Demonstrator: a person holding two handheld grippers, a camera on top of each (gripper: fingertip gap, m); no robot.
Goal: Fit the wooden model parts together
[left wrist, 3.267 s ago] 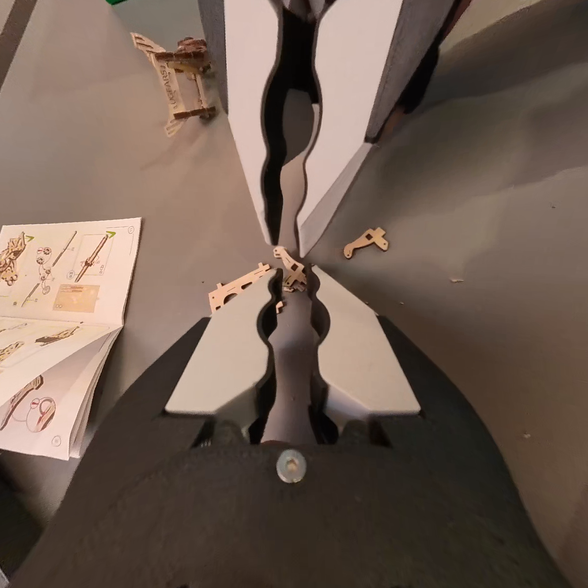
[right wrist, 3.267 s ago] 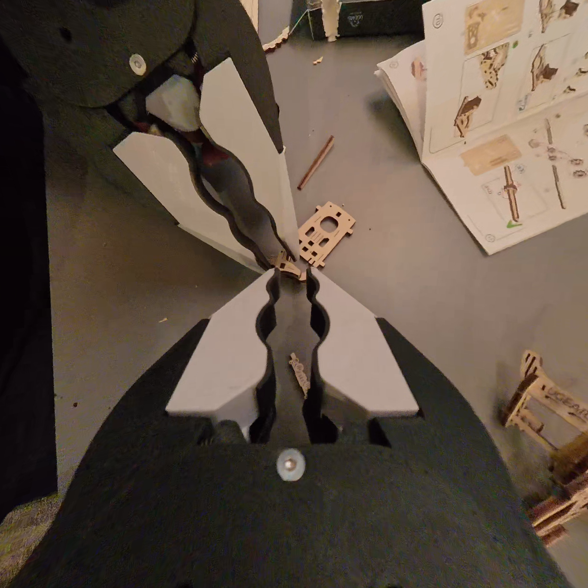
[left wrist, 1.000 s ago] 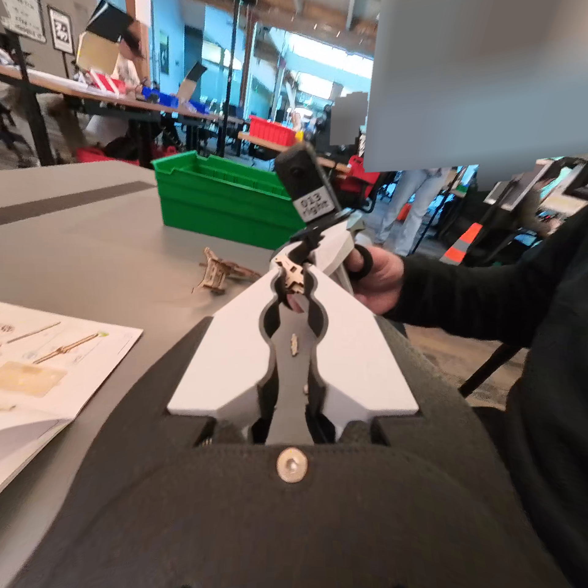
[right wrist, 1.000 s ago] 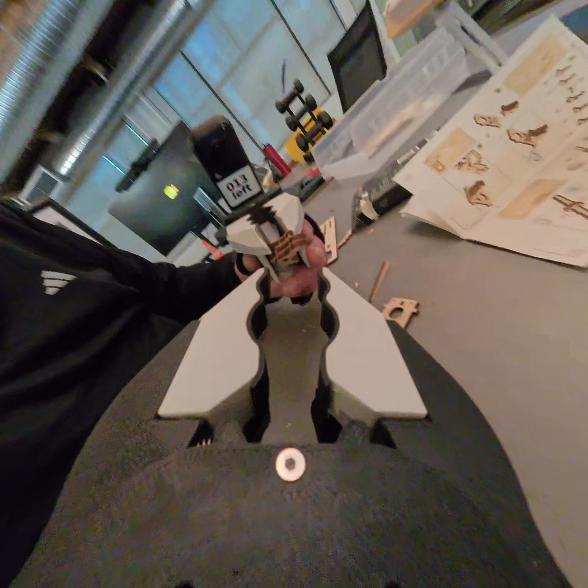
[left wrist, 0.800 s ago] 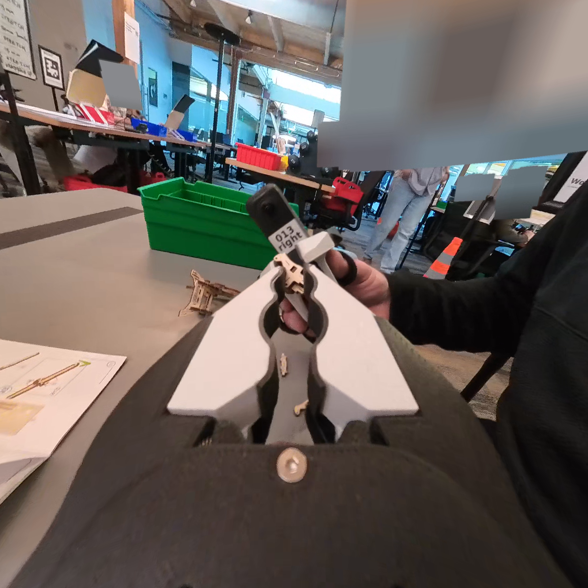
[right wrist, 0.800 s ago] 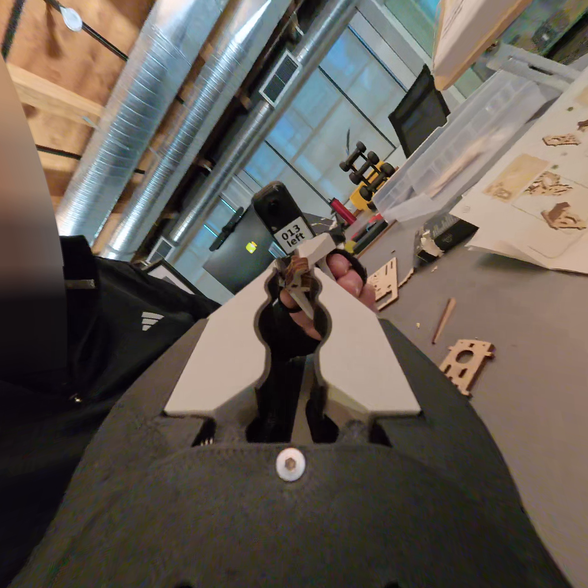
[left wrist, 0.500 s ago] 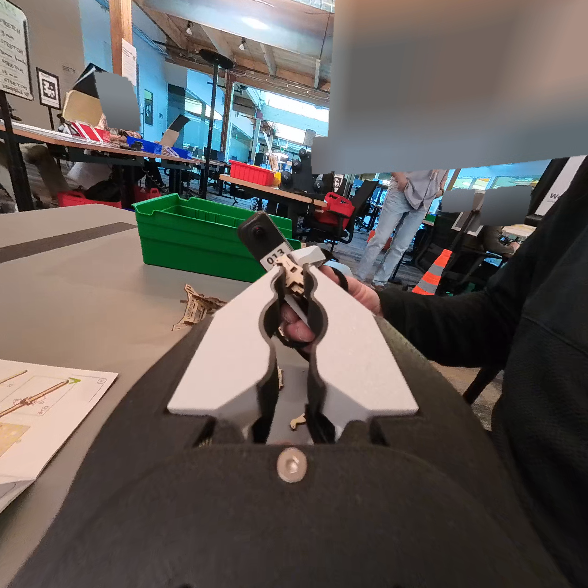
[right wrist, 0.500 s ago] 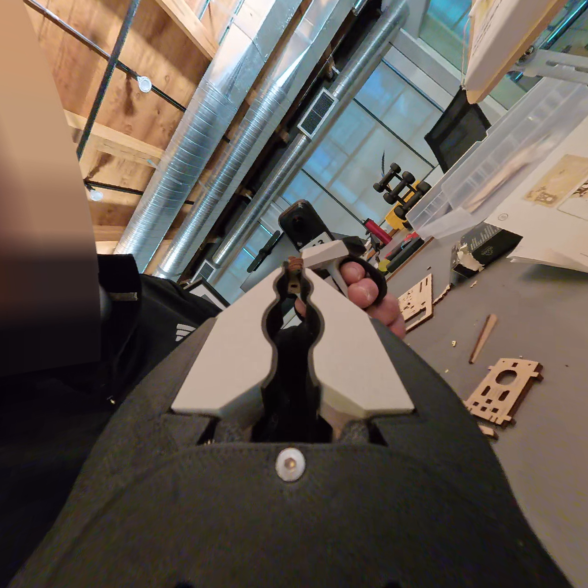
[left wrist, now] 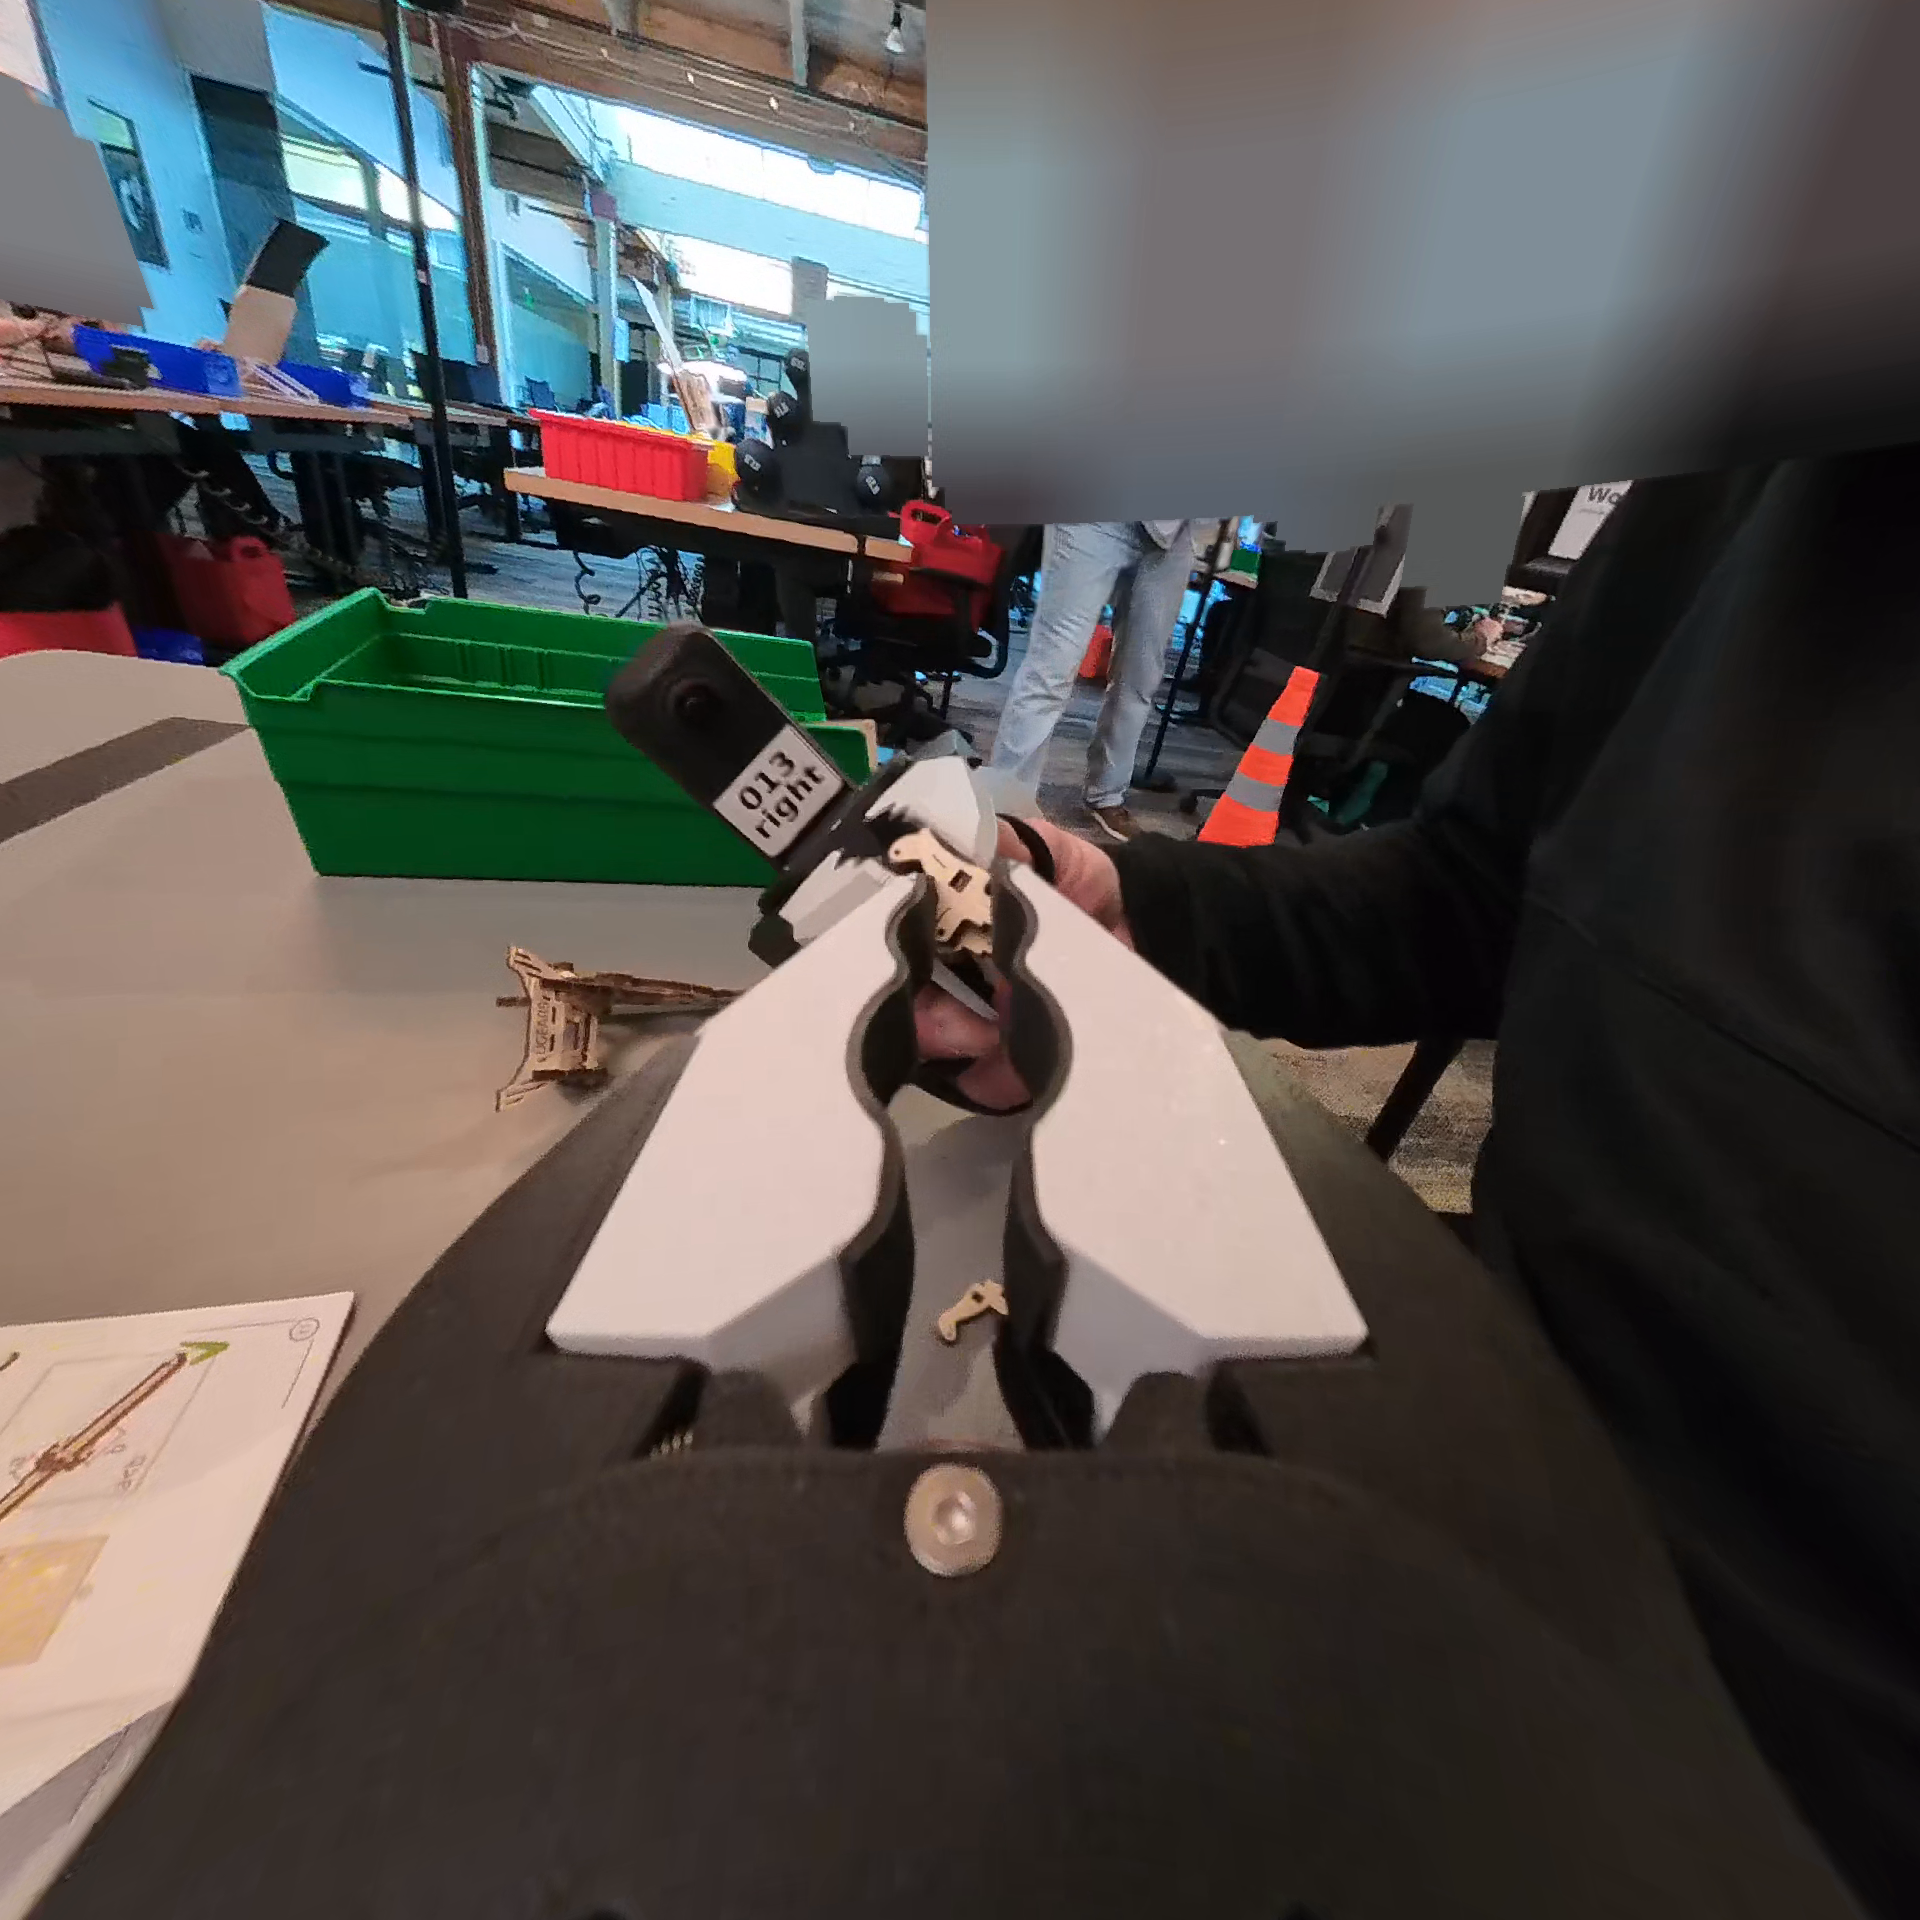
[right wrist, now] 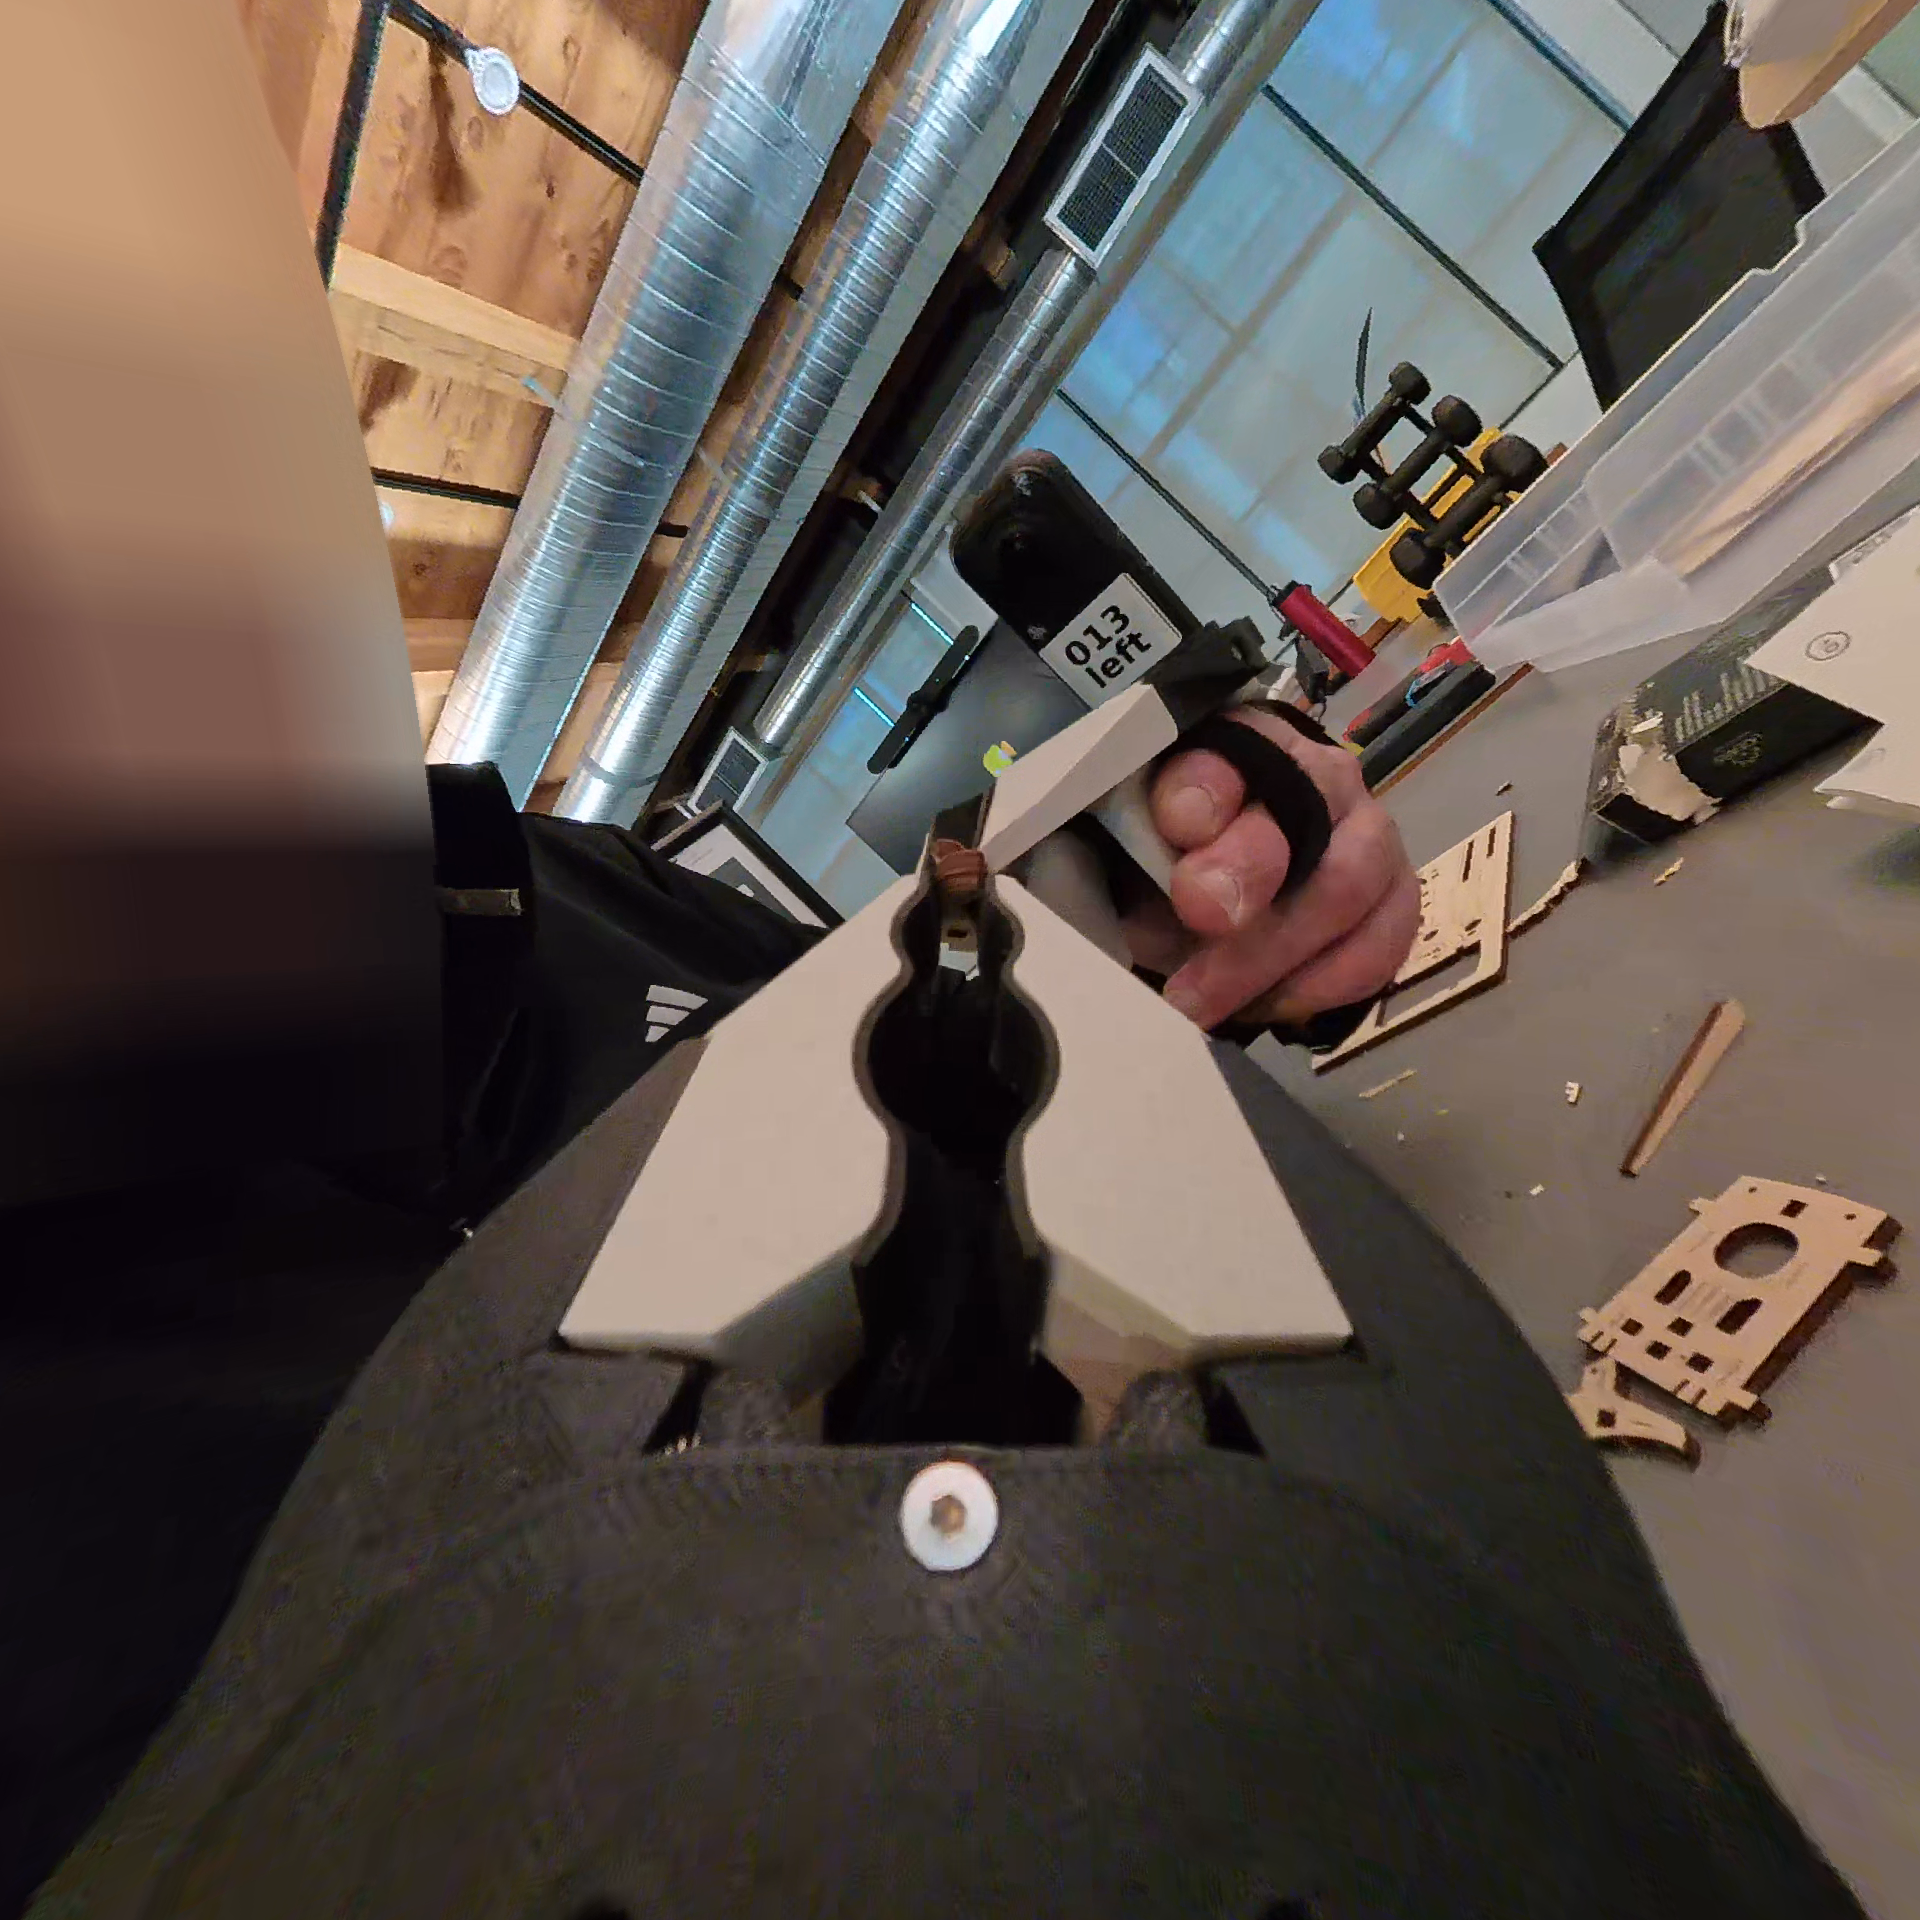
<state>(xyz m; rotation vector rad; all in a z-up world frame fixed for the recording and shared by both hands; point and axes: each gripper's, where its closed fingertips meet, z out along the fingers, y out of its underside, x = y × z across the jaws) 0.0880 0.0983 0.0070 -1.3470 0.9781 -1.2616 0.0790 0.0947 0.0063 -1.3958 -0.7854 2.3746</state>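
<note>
We hold both tools up in the air, tip to tip, above the grey table (left wrist: 260, 1039). Our left gripper (left wrist: 956, 914) pinches a small wooden piece (left wrist: 951, 899) at its tips. Our right gripper (right wrist: 956, 904) is squeezed on a little brown piece (right wrist: 956, 868) too. The two pieces meet, but we cannot tell if they have clicked together. We think the job is only partly done. A half-built model (left wrist: 566, 1013), a flat board with holes (right wrist: 1735, 1299) and a thin stick (right wrist: 1683, 1086) wait on the table.
</note>
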